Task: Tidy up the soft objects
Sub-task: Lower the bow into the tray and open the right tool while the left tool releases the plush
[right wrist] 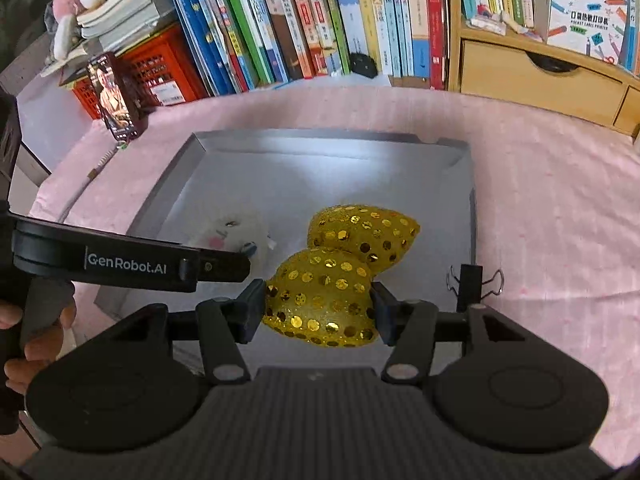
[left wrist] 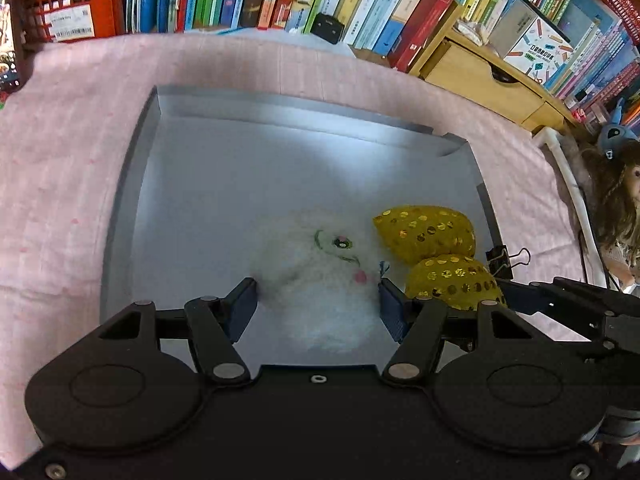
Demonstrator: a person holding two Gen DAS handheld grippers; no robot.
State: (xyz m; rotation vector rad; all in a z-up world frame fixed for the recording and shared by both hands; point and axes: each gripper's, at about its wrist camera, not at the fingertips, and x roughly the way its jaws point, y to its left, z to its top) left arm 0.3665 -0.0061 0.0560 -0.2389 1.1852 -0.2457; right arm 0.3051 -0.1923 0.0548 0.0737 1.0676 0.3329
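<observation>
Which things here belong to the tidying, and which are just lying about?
Job: white fluffy toy between the left gripper pads; gold sequin bow in the right gripper; grey tray.
Lying about: binder clip, phone, books.

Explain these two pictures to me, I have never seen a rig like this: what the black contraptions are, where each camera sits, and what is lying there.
No robot: a person holds two hand-held grippers, each with a camera looking along its fingers.

The left gripper has its pads against a white fluffy toy.

The right gripper has its pads against a gold sequined bow. Its jaws are opening.

Both toys are in a shallow grey tray on a pink cloth. A binder clip sits on the tray's edge. Books line the back.
</observation>
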